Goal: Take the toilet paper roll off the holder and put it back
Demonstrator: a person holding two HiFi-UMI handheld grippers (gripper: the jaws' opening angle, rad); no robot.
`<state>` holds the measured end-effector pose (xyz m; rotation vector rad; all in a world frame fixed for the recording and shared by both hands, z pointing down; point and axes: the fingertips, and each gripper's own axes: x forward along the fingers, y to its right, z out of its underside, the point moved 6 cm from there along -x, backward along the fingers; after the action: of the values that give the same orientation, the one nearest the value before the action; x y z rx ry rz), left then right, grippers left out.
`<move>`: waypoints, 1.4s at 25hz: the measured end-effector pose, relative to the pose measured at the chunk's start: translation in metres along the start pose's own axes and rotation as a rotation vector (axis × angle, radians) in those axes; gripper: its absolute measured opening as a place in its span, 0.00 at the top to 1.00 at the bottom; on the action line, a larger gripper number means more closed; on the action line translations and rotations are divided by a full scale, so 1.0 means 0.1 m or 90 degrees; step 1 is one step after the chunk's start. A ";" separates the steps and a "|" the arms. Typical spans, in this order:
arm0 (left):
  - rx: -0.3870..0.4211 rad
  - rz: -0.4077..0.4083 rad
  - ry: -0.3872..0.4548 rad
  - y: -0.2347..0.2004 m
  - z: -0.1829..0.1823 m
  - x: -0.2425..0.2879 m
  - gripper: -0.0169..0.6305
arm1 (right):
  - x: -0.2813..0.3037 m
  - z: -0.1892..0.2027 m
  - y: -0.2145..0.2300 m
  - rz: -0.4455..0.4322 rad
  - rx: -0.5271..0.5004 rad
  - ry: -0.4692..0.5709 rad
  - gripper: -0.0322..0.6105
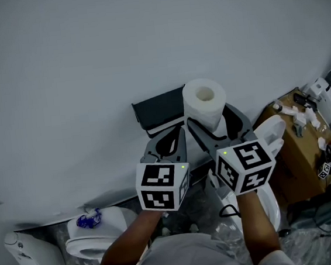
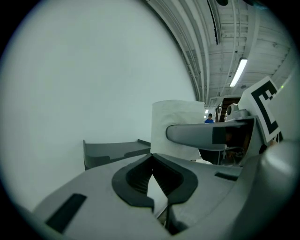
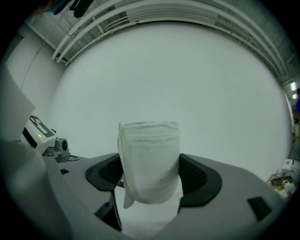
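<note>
The right gripper point(image 3: 151, 174) is clasping the soft white toilet paper roll point(image 1: 205, 102) at centre frame, just right of the dark grey wall holder point(image 1: 160, 109). The left gripper point(image 2: 151, 159) is pressing its fingers together, empty. The roll is probably light and squashy, calling for gentle pressure mid-side.

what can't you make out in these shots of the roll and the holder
Holder: right end behind the toilet paper roll, head and left gripper views; absent from right gripper view.
Roll's lower end: sunk between the right tool's jaws, all views.
Items on cardboard box: too small, head view.
</note>
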<state>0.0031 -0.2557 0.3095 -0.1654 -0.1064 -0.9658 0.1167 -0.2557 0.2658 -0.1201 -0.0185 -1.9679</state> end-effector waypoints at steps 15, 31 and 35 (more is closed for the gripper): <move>0.007 0.037 -0.012 0.25 0.12 0.15 0.97 | -0.31 0.39 0.16 0.057 0.005 -0.016 0.38; 0.017 0.042 -0.018 0.34 0.17 0.18 0.97 | -0.33 0.58 0.24 0.072 0.011 -0.034 0.38; 0.019 0.040 -0.016 0.32 0.15 0.17 0.97 | -0.31 0.57 0.23 0.071 0.011 -0.031 0.38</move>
<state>0.0384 -0.2487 0.3245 -0.1524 -0.1382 -0.8998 0.1540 -0.2318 0.3181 -0.1548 -0.0601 -1.8520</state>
